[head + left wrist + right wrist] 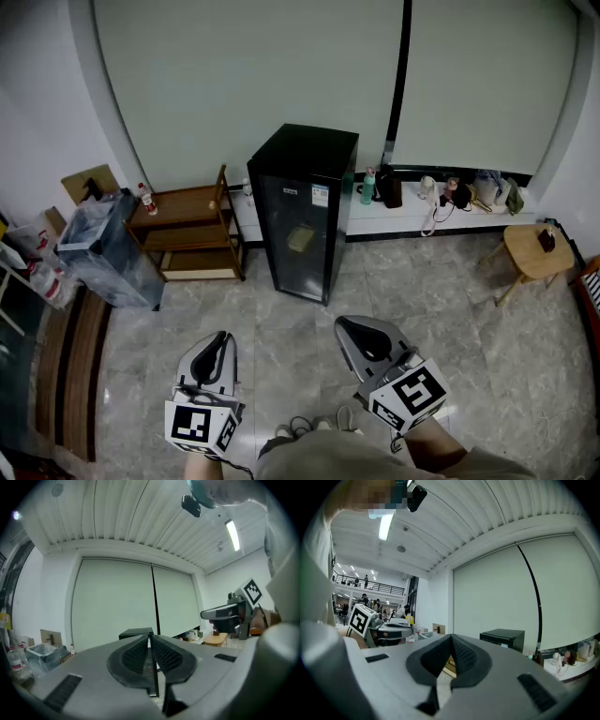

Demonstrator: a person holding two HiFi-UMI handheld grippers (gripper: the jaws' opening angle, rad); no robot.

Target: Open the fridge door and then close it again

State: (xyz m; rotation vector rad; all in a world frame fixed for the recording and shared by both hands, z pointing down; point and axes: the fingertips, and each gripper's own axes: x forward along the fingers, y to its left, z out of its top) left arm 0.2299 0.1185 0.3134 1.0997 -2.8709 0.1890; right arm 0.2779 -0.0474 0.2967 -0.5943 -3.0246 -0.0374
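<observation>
Black, boxy, glass-fronted fridge (302, 211), door closed, at far edge of glossy grey marbled floor (441, 309), beside slatted wooden shelf (187, 234). Left gripper (221, 339) and right gripper (349, 326) well short of it, ribbed dark pads pressed together, holding nothing.

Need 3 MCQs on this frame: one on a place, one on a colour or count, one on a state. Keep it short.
1. In the head view, the wooden shelf unit stands where relative to the fridge?
A. On top of it
B. To its right
C. To its left

2. What colour is the fridge's casing?
A. White
B. Black
C. Red

3. The fridge's door is:
A. Closed
B. Swung wide open
C. Taken off and lying on the floor

Answers:
1. C, the shelf unit sits on the floor just left of the fridge.
2. B, the top and sides are black.
3. A, the door lies flush with the cabinet front.
</observation>
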